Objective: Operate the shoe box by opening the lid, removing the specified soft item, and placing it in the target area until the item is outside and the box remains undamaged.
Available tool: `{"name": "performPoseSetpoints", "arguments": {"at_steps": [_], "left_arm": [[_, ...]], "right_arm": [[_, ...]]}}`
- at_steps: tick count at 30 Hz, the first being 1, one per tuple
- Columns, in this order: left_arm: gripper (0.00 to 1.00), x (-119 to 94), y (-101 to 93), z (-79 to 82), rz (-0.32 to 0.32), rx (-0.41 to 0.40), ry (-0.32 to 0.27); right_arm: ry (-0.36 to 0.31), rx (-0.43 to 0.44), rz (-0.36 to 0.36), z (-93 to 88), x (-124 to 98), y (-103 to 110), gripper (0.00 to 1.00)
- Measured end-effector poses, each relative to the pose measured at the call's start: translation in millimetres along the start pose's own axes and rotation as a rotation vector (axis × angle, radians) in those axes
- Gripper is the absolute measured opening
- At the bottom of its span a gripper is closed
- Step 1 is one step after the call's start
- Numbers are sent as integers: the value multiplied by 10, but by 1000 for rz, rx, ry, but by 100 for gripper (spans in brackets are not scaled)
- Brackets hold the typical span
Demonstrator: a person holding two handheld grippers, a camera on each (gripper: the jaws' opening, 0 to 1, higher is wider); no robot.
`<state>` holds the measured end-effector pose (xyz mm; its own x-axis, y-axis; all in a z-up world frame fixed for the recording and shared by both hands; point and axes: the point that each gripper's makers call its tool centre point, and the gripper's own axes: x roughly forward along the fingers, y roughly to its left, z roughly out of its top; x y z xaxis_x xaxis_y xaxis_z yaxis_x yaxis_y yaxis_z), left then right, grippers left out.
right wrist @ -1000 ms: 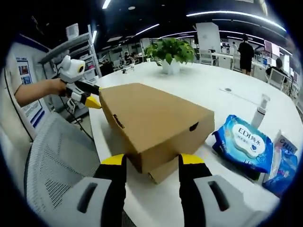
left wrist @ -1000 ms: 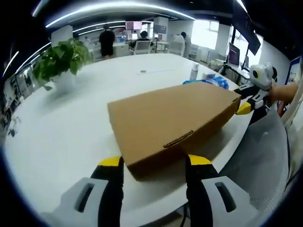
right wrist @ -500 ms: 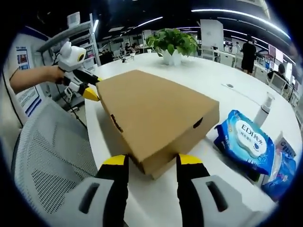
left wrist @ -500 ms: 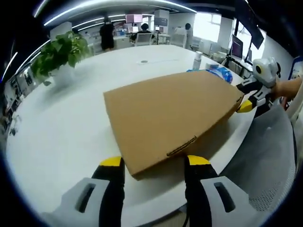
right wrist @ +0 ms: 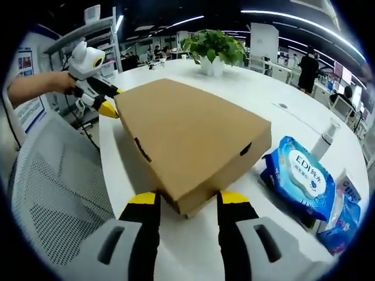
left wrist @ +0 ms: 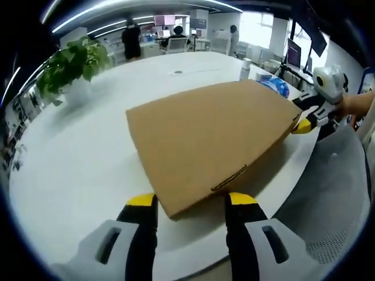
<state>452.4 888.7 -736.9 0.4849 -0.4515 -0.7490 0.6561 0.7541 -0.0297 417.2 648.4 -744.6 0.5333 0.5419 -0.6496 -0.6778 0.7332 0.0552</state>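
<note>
Both grippers, left [left wrist: 190, 205] and right [right wrist: 186, 202], sit open astride the box [left wrist: 214, 137] corners, frame bottom; uneven lifting could tear its lid.

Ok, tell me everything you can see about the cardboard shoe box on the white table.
The shoe box is plain brown cardboard, flat and rectangular, with its lid on. A slot cut shows on one long side and a small oval hole on an end wall. It lies near the edge of the white table. The left tool straddles one corner with open jaws, and the right tool straddles the opposite end. A blue wipes pack lies beside it.
</note>
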Motion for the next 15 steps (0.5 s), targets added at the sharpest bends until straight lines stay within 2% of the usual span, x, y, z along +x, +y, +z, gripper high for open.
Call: {"name": "performPoseSetpoints", "arguments": {"at_steps": [2,4,9,15], "left_arm": [[44,-30,2,4,1,2,-4],[46,-60,7,22,3,2,-13],[42,-120,12,86,6,17,-35],[41,-95,-6,77,-2,13,-38]], "right_arm": [[6,11,1,-6,-33,-2,36],[-17,1,-5,54,-102,5,36],[-51,-29,-7,196,-180,16,35],[-44,-40,-4,171,-131,23,33]]}}
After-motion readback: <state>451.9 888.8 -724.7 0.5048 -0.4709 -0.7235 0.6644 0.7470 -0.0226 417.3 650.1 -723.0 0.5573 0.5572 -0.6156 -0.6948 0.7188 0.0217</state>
